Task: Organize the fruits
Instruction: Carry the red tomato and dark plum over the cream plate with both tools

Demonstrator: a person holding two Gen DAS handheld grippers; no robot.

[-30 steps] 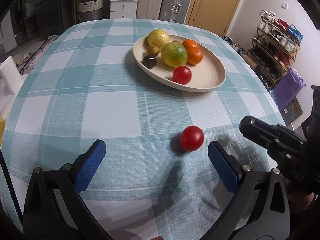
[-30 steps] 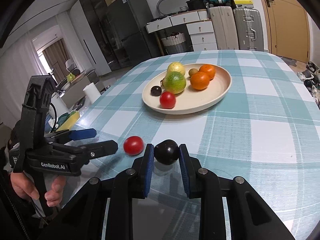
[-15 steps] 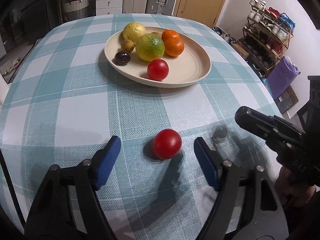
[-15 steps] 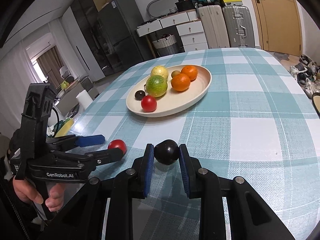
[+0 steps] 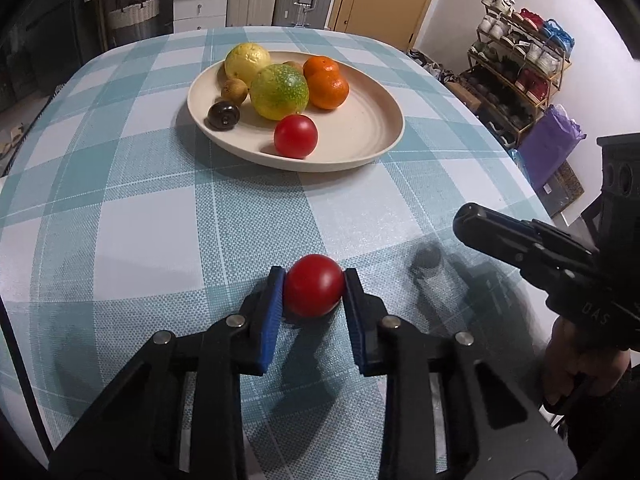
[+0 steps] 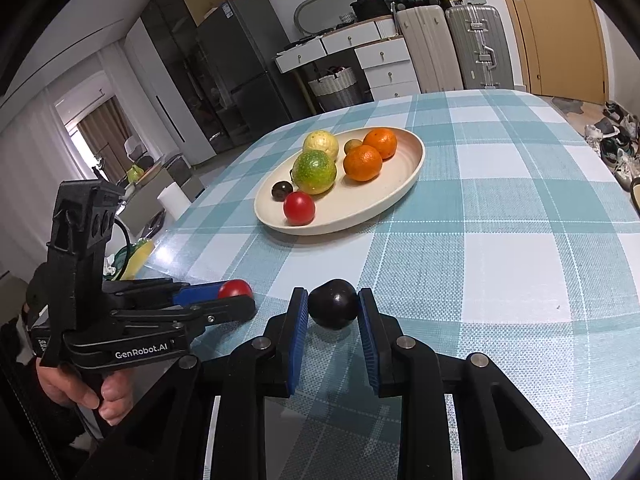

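Left gripper [image 5: 314,294] jaws closing on tomato [image 5: 314,285] at near table [image 5: 140,232] edge, pads touching both flanks; right gripper [image 6: 333,307] clamped on dark plum [image 6: 333,309]. Advice: confirm grip, lift straight, carry to plate [image 5: 360,148], set down in bare part. Both fruits near round; no clear long axis, stem ends hidden.

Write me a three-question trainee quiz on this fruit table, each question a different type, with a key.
1. True or false: the plate holds two oranges.
2. Which fruit sits between the left hand-held gripper's pads? A) plum B) tomato C) orange
3. Fill in: the right hand-held gripper is shut on a dark ____.

Key: 1 true. 2 B, the tomato; its jaws are closing on it. 3 plum.
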